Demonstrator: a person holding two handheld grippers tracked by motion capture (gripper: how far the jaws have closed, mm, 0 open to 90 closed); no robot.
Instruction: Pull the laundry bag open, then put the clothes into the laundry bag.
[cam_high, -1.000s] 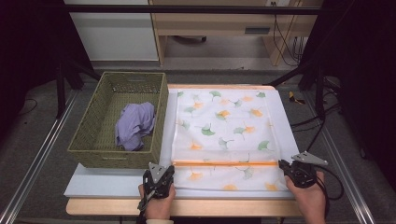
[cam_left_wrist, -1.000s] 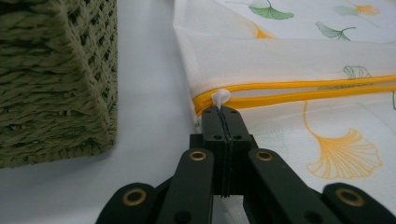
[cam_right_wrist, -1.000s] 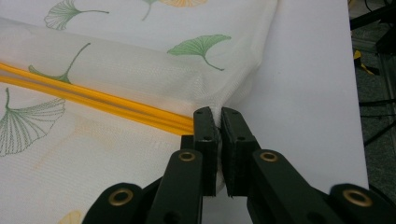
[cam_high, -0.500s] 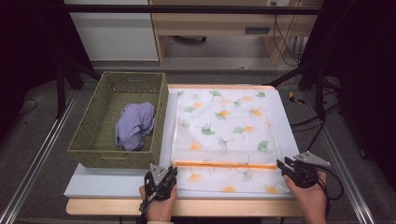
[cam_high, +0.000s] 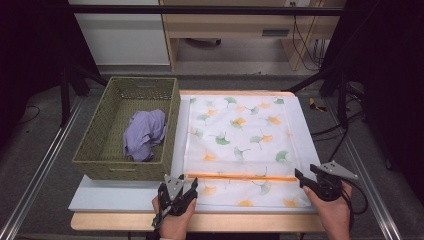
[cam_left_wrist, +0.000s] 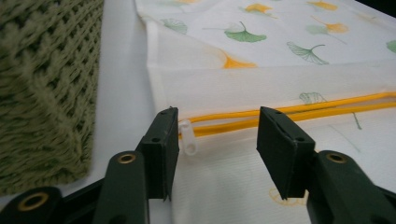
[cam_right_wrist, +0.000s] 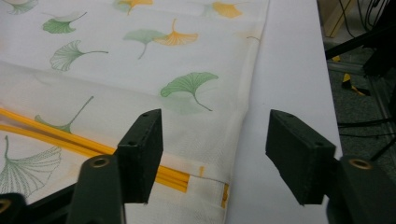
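A white cloth cover (cam_high: 245, 135) printed with green and orange ginkgo leaves lies flat on the white board. An orange zipper (cam_high: 240, 177) runs across it near the front. My left gripper (cam_high: 189, 188) stands at the zipper's left end and my right gripper (cam_high: 301, 176) at the cover's right edge. Both pairs of jaws have just been opening. In the left gripper view, the left gripper (cam_left_wrist: 217, 128) is open over the zipper, with the white zipper pull (cam_left_wrist: 188, 137) beside one jaw. The right gripper (cam_right_wrist: 215, 133) is open astride the cover's hem (cam_right_wrist: 243, 121), pressing nothing.
A green woven basket (cam_high: 122, 169) stands left of the cover and holds a crumpled lilac cloth (cam_high: 145, 132). The white board (cam_high: 120, 197) shows bare in front of the basket. Metal rails run along both sides, and cables (cam_high: 345, 130) lie to the right.
Both pairs of jaws have spread from shut to open at the ends of the zipper line. The hands have hardly moved, and the cover lies flat.
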